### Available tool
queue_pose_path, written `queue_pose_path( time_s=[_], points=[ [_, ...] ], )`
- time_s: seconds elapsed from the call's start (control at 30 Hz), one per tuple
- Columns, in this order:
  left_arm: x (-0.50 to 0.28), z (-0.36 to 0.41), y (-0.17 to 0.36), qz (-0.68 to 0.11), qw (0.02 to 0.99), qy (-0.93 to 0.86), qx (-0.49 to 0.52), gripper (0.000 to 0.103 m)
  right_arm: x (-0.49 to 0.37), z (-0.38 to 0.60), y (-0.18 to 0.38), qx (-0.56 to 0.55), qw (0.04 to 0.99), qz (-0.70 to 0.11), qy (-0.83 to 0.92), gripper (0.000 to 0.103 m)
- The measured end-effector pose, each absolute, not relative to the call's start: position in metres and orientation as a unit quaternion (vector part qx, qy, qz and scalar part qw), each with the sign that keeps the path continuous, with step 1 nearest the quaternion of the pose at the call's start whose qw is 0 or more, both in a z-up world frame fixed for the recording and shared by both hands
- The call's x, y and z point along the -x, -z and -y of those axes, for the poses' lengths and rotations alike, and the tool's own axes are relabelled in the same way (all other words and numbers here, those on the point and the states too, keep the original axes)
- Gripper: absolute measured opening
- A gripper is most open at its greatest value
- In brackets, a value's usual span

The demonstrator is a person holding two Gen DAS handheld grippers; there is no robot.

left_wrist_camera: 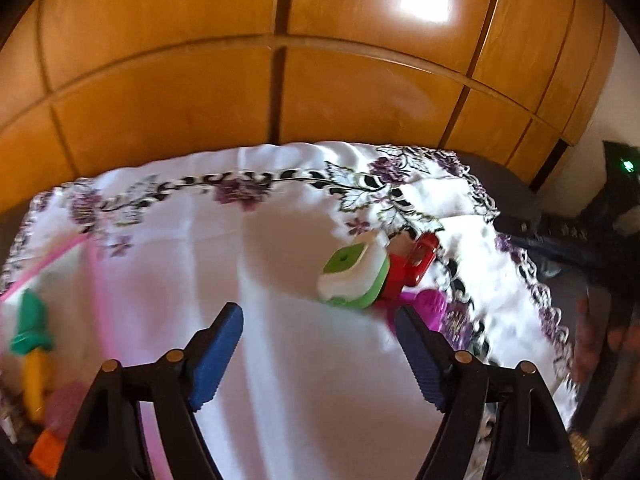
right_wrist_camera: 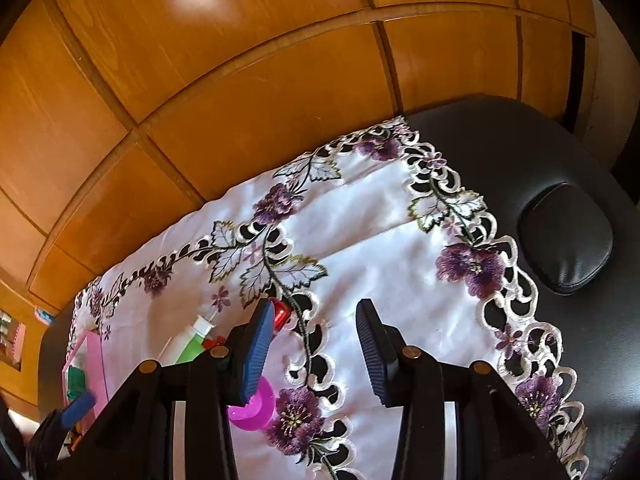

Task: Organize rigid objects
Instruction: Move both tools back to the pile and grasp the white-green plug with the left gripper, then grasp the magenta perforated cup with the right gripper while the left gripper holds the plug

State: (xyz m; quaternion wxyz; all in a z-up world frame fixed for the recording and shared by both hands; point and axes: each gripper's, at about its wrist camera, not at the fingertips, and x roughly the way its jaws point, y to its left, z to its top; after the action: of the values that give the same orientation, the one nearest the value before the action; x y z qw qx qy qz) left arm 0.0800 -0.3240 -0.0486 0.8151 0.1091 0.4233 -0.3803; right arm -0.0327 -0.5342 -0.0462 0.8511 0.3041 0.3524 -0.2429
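1. left gripper (left_wrist_camera: 320,344): fingers spread wide apart with nothing between them, hanging over bare white cloth (left_wrist_camera: 280,380) at lower centre of the left view. the picture is blurred.
2. right gripper (right_wrist_camera: 316,352): fingers apart and empty too, over the cloth's embroidered border at lower centre of the right view.
3. the loose toys sit in a clump right of centre in the left view: a white and green case (left_wrist_camera: 354,276), a red piece (left_wrist_camera: 416,258) touching it behind, and a magenta piece (left_wrist_camera: 430,306) just beside the right finger pad.
4. a pink tray (left_wrist_camera: 100,300) lies at the far left of that view. a green piece (left_wrist_camera: 30,326), a yellow one (left_wrist_camera: 34,376) and an orange one (left_wrist_camera: 46,450) look to lie in it, probably sorted, though blur hides the detail.
5. the open fingers near the clump suggest a pick is next, likely the case or the magenta piece.
6. the cloth covers a black padded tabletop (right_wrist_camera: 520,152) in front of wooden cabinet doors (left_wrist_camera: 280,92).
7. no brand, label or writing can be read.
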Motion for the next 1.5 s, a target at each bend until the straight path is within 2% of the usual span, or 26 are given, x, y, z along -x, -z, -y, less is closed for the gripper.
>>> queue_pose_path(
  time_s=[0.4, 0.5, 0.53, 0.57, 0.83, 1.1, 1.27, 1.5],
  points=[
    [-0.131, 0.389, 0.092, -0.471, 0.78, 0.404, -0.077, 0.077, 0.022, 0.523, 0.043, -0.268, 0.864, -0.364, 0.224, 0.042],
    [-0.139, 0.398, 0.106, -0.491, 0.764, 0.415, -0.057, 0.066, 0.019, 0.522, 0.045, -0.265, 0.864, -0.368, 0.22, 0.042],
    [-0.14, 0.398, 0.106, -0.492, 0.762, 0.419, -0.049, 0.055, 0.019, 0.522, 0.045, -0.263, 0.864, -0.369, 0.219, 0.042],
    [-0.14, 0.398, 0.105, -0.493, 0.761, 0.42, -0.046, 0.053, 0.018, 0.521, 0.046, -0.26, 0.864, -0.371, 0.219, 0.042],
    [-0.124, 0.363, 0.099, -0.493, 0.779, 0.385, -0.055, 0.052, 0.017, 0.516, 0.045, -0.241, 0.869, -0.374, 0.217, 0.042],
    [-0.057, 0.313, 0.092, -0.44, 0.813, 0.352, -0.144, 0.051, 0.016, 0.514, 0.047, -0.251, 0.87, -0.377, 0.194, 0.042],
    [-0.028, 0.3, 0.108, -0.427, 0.816, 0.347, -0.176, 0.059, 0.01, 0.502, 0.046, -0.266, 0.881, -0.375, 0.114, 0.042],
    [-0.022, 0.29, 0.116, -0.422, 0.819, 0.349, -0.172, 0.053, -0.017, 0.452, 0.061, -0.132, 0.885, -0.439, 0.081, 0.043]
  ],
)
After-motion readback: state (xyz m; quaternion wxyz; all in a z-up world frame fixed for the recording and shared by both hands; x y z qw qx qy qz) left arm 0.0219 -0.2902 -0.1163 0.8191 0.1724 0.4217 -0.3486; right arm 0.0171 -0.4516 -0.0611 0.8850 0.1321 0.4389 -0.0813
